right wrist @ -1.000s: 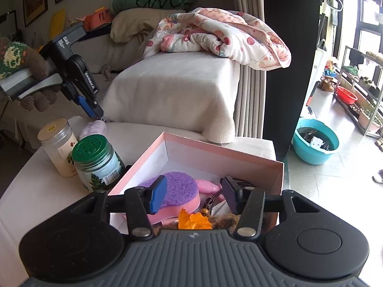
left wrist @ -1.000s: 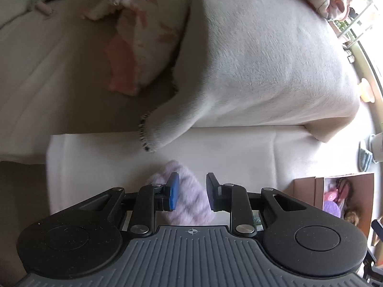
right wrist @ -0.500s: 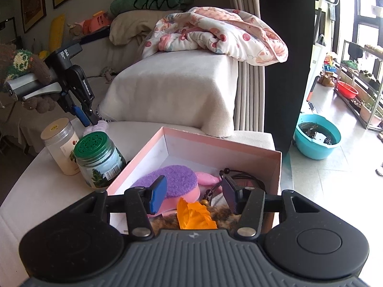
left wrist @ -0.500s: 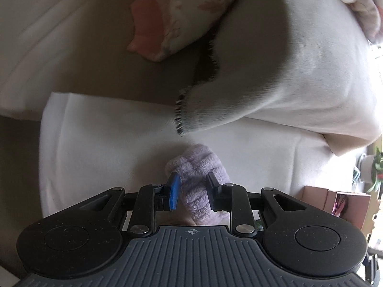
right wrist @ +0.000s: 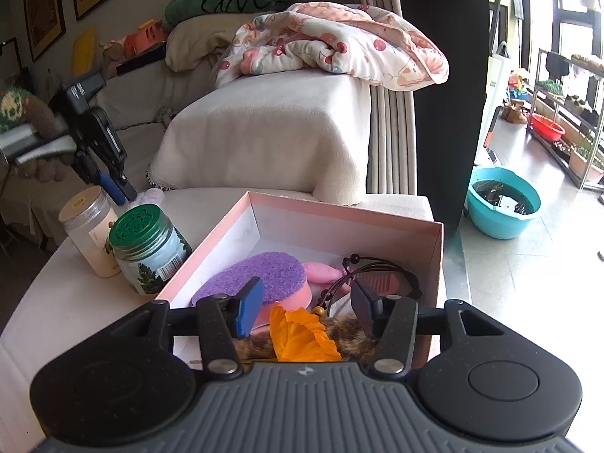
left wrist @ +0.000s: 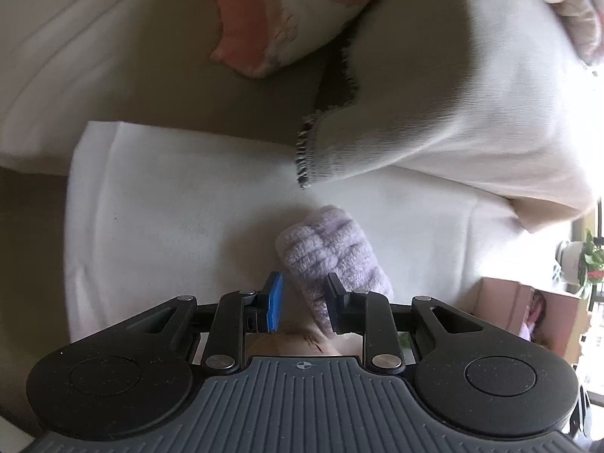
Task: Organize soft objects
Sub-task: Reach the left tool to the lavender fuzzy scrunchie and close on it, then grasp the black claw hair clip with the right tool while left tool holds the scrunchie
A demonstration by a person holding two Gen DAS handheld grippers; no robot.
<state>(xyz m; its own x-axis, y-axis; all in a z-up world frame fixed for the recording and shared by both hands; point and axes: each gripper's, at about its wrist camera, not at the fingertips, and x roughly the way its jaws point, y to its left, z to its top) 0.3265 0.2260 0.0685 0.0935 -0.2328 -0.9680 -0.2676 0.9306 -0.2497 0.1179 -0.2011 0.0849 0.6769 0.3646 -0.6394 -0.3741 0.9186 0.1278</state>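
Lilac chenille identified the task's thing in the left wrist view: a fluffy rolled cloth [left wrist: 332, 253] lay on the white table covering [left wrist: 158, 219], near the table's far edge and just below the fringed corner of a cream throw [left wrist: 453, 113]. The left gripper [left wrist: 302, 304] pointed steeply down over the near end of the cloth. Its jaws stood narrowly apart with the cloth's near end between them; the dark right finger [left wrist: 336, 302] overlapped the cloth, while a gap showed beside the blue pad [left wrist: 275, 302], so no grip was confirmed. A floral cushion [left wrist: 302, 11] lay on the sofa beyond. The corner of a pink box [left wrist: 528, 309] showed at the right edge.

In the right wrist view, the right gripper [right wrist: 305, 311] hung over the near part of the pink box [right wrist: 339, 207], jaws moderately apart and clamping nothing. Below them lay an orange soft piece [right wrist: 302, 336] on brown fur [right wrist: 347, 336]. Further inside the box lay a purple-and-pink sponge [right wrist: 260, 275], a small pink item [right wrist: 321, 271] and a dark beaded cord [right wrist: 377, 268]. Just left of the box stood a green-lidded jar [right wrist: 149, 249] and, touching it or just beside it, a white jar [right wrist: 92, 226]. Behind the jars, near the table's far left edge, the left gripper [right wrist: 119, 190] reached down to the lilac cloth [right wrist: 151, 198], held by a gloved hand [right wrist: 37, 120].
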